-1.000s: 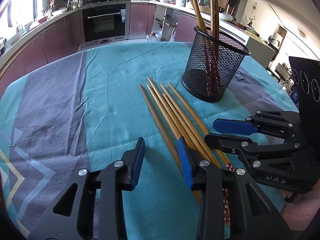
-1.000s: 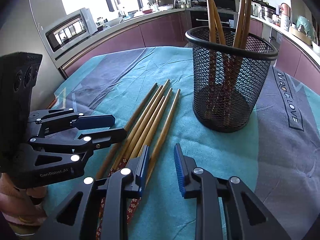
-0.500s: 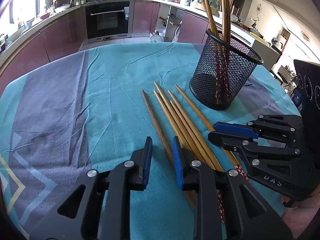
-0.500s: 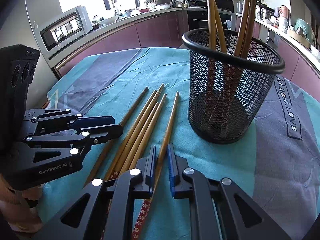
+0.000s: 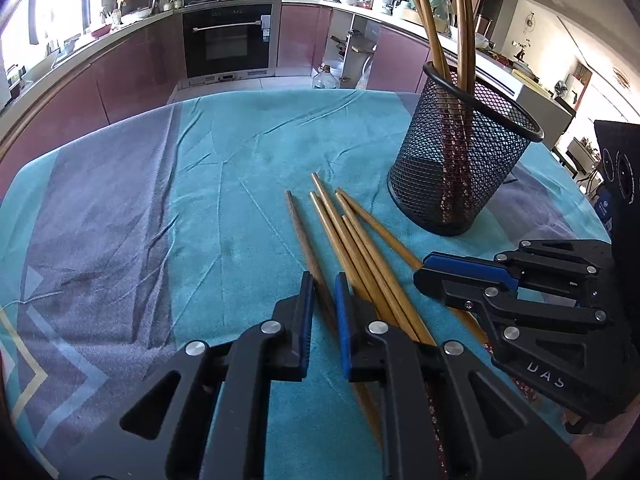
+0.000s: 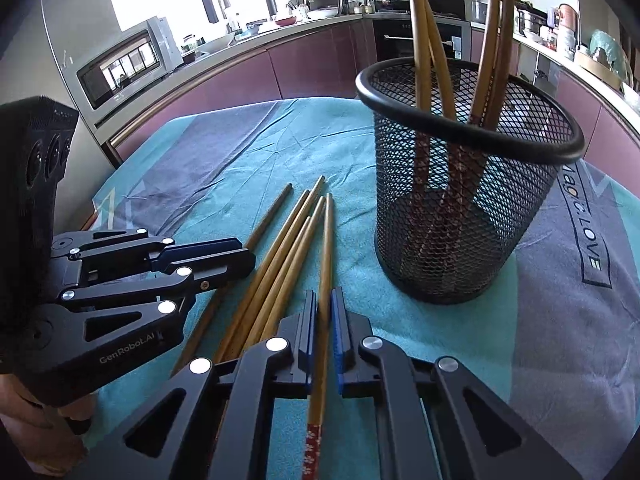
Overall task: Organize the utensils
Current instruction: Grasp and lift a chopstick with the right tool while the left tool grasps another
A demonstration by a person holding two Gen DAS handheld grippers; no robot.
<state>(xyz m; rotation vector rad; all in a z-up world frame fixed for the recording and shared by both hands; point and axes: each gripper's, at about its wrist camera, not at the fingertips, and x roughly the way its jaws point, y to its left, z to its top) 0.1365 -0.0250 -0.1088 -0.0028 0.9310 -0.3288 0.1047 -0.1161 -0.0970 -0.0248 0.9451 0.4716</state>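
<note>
Several wooden chopsticks [image 5: 352, 240] lie side by side on the teal cloth, also in the right wrist view [image 6: 280, 248]. A black mesh cup [image 5: 460, 160] holding several upright chopsticks stands beyond them, and shows in the right wrist view [image 6: 464, 200]. My left gripper [image 5: 322, 300] is closed around the darker leftmost chopstick [image 5: 304, 236]. My right gripper [image 6: 324, 312] is shut on the rightmost chopstick [image 6: 328, 240]. Each gripper shows in the other's view, the right gripper [image 5: 424, 272] and the left gripper [image 6: 240, 256].
A teal and grey cloth [image 5: 160, 220] covers the table. Kitchen counters, an oven [image 5: 228, 40] and a microwave [image 6: 128, 68] stand behind. Printed lettering [image 6: 584, 224] marks the cloth right of the cup.
Both grippers have closed, each around one chopstick, the left on the leftmost and the right on the rightmost. Both views have shifted slightly nearer the chopsticks.
</note>
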